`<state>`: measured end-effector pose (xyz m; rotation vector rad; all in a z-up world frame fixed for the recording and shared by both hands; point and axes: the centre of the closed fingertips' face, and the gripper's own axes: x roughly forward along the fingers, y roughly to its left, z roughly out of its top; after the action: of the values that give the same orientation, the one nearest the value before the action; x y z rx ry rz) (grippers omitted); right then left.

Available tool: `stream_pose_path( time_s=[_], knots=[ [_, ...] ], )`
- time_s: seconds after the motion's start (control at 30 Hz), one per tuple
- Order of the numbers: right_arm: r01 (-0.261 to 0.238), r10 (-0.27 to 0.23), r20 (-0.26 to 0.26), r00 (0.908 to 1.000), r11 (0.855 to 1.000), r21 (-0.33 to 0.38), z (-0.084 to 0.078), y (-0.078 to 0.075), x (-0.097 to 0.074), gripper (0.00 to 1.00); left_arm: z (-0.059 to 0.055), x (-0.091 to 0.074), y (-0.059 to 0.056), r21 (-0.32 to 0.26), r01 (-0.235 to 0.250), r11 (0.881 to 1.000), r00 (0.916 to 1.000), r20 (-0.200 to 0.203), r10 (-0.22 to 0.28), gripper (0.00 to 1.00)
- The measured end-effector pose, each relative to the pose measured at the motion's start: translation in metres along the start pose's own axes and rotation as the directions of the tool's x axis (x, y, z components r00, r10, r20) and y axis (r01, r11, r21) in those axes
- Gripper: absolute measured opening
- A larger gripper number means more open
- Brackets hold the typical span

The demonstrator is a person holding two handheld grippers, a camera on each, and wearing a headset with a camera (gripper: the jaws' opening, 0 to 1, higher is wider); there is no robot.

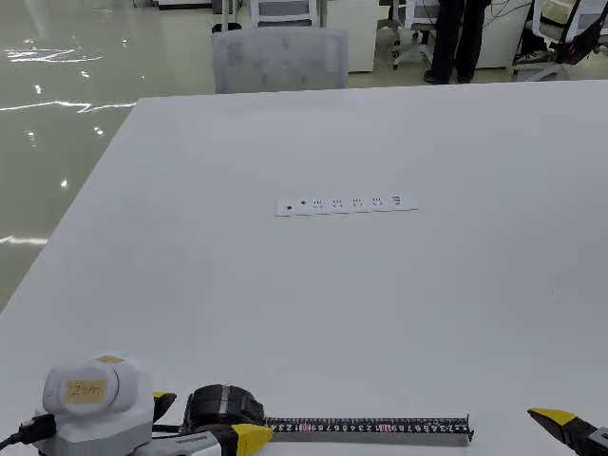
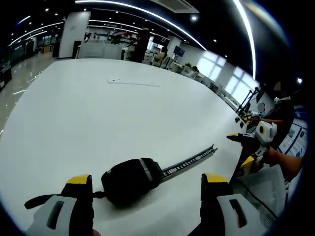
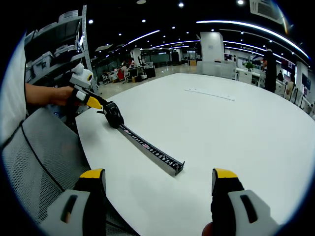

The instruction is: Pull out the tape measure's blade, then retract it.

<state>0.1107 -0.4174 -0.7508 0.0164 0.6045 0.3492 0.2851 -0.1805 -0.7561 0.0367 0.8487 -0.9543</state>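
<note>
A wide white bench (image 1: 380,304) is seen from the head of the person working at it. At 7 o'clock in the head view, on the near edge, the left hand-held gripper (image 1: 206,418) sits low over the surface with its yellow-tipped jaws spread apart. The tape measure (image 1: 223,407), with a black case, rests on the bench between those jaws. In the left gripper view the case lies nearer the left jaw, a clear gap separates it from the right jaw, and neither jaw appears to press on it.

From the case, the blade (image 1: 370,427) runs out toward 3 o'clock. It lies flat along the near edge with its numbered face up, and its end hook stops at about 5 o'clock.

Just beyond the hook but apart from it, the right hand-held gripper (image 3: 158,176) points at the blade's end. Its two jaws stand wide open with nothing between them, and one of its yellow tips shows at the lower right corner of the head view. In the right gripper view, a hand (image 3: 56,96) at 9 o'clock holds the left hand-held gripper by the case.

Near the bench's middle lies a flat white power strip (image 1: 346,203). At 12 o'clock a grey office chair (image 1: 280,59) stands behind the far edge, and at 1 o'clock are the dark legs of a person (image 1: 458,38) standing on the glossy floor.
</note>
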Motion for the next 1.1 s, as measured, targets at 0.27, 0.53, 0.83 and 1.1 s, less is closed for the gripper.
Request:
stream_pose_path(
  time_s=[0.27,0.53,0.83,1.1],
  knots=[
    [-0.002,0.002,-0.001,1.0,1.0,-0.003,0.0,-0.002,0.003,0.9,-0.004,0.007,-0.001,-0.027,0.003,1.0,0.9999,-0.015,-0.003,0.85],
    [-0.011,0.011,-0.003,0.9999,1.0,0.0,-0.002,-0.001,0.009,0.89,-0.007,0.012,-0.003,-0.042,0.0,0.999,0.9999,-0.017,-0.001,0.85],
    [-0.018,0.017,0.009,0.9998,1.0,0.01,-0.001,0.0,0.013,0.89,-0.009,0.013,-0.004,-0.075,-0.047,0.996,0.9989,0.0,0.047,0.83],
    [-0.015,0.014,0.03,0.9995,1.0,0.021,0.003,-0.005,0.015,0.88,-0.009,0.014,-0.002,-0.093,-0.115,0.989,0.9927,0.025,0.118,0.83]
  ],
)
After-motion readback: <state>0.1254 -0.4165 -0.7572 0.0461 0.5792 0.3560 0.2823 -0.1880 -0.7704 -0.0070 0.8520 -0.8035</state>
